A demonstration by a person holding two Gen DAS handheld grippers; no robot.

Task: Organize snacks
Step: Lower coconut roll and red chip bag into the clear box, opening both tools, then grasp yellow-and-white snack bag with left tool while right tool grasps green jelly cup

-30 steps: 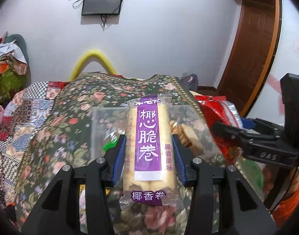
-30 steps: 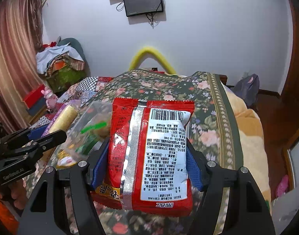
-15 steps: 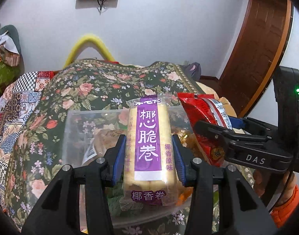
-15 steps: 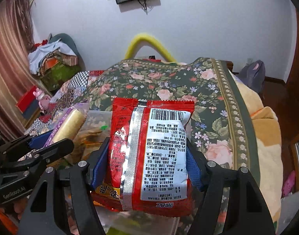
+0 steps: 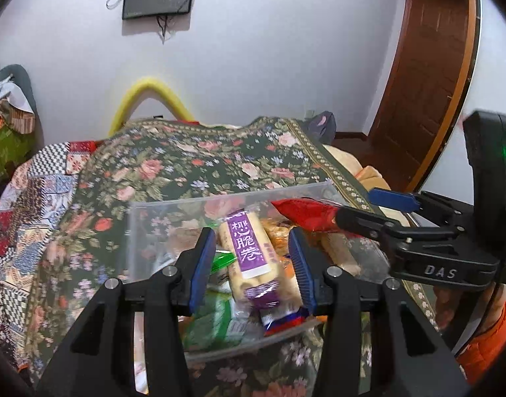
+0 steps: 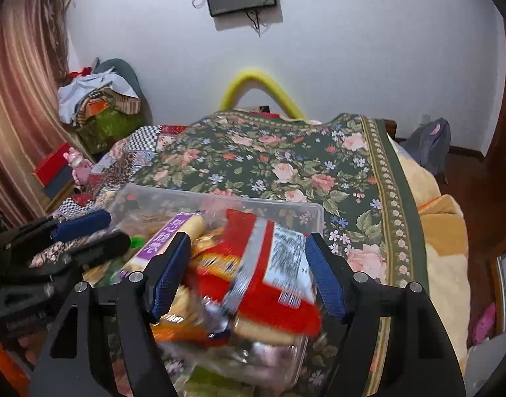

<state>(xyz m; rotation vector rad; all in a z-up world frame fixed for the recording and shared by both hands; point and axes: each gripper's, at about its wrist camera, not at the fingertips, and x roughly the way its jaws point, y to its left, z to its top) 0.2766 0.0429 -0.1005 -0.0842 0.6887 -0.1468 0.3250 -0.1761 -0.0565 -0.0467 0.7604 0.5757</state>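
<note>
A clear plastic box (image 5: 219,198) (image 6: 219,198) of snacks sits on the flowered bedspread below both grippers. My left gripper (image 5: 253,268) hangs over it. The purple-labelled coconut roll pack (image 5: 249,251) lies tilted between its blue pads, lower than them, with a gap at the left pad. My right gripper (image 6: 248,274) has its jaws opening. The red snack packet (image 6: 269,264) is blurred and tilted between them, clear of the left pad, on the snacks in the box. The left wrist view shows the right gripper (image 5: 378,208) with the red packet (image 5: 305,215) at its tips.
Green packets (image 5: 219,317) and biscuit packs (image 6: 183,304) fill the box. The flowered bedspread (image 6: 286,155) stretches behind it, with a patchwork quilt (image 5: 37,198) at the left. A yellow foam arch (image 6: 256,79) stands at the far end. An orange sleeve (image 5: 484,340) shows at the right.
Both grippers came forward and down over the clear box. The roll pack and the red packet have slipped down from the pads and tilted into the box. The right jaws stand wider.
</note>
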